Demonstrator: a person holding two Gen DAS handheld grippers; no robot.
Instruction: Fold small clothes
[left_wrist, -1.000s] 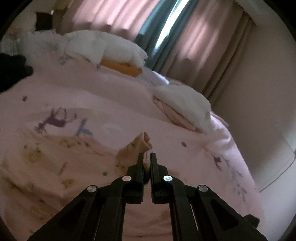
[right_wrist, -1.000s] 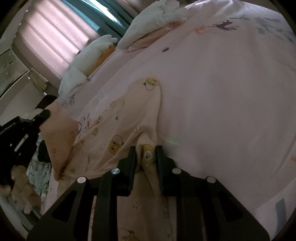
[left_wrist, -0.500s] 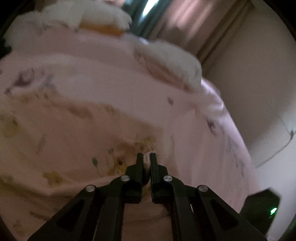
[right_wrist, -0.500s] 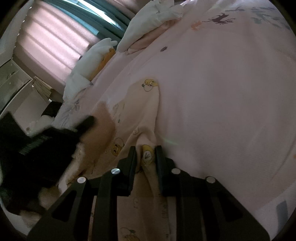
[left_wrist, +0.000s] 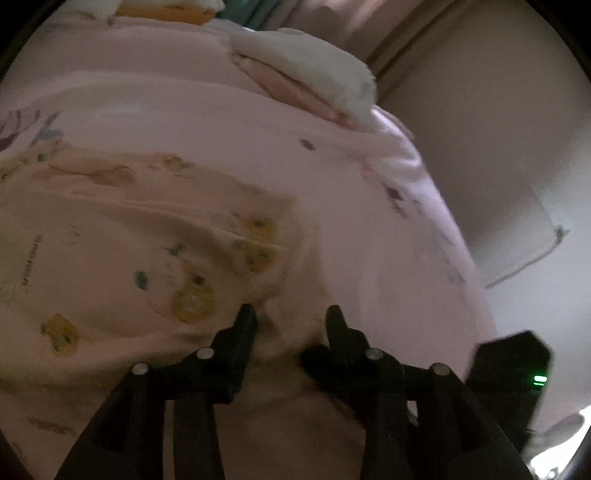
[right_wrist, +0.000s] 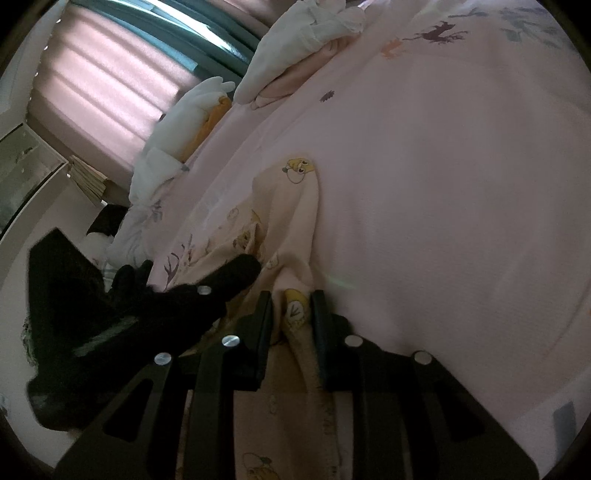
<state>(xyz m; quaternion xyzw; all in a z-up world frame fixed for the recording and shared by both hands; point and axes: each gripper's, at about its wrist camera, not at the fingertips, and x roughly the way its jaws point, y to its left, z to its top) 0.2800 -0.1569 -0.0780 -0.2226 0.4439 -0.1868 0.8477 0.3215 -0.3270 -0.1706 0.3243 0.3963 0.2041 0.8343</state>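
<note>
Releasing a fold: left gripper (left_wrist: 290, 319) jaws have just spread above the cream cartoon-print cotton garment (left_wrist: 155, 266). Right gripper (right_wrist: 291, 314) jaws pinch its edge; that pinch should hold until the layer settles on the pink bed (right_wrist: 443, 184).

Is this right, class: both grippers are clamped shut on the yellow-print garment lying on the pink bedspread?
Not quite. Only the right gripper is shut on the garment; the right wrist view shows a fold pinched between its fingers. In the left wrist view the left gripper has just been opening: its jaws stand apart, cloth lies loose between them. The garment does lie on the pink bedspread.
</note>
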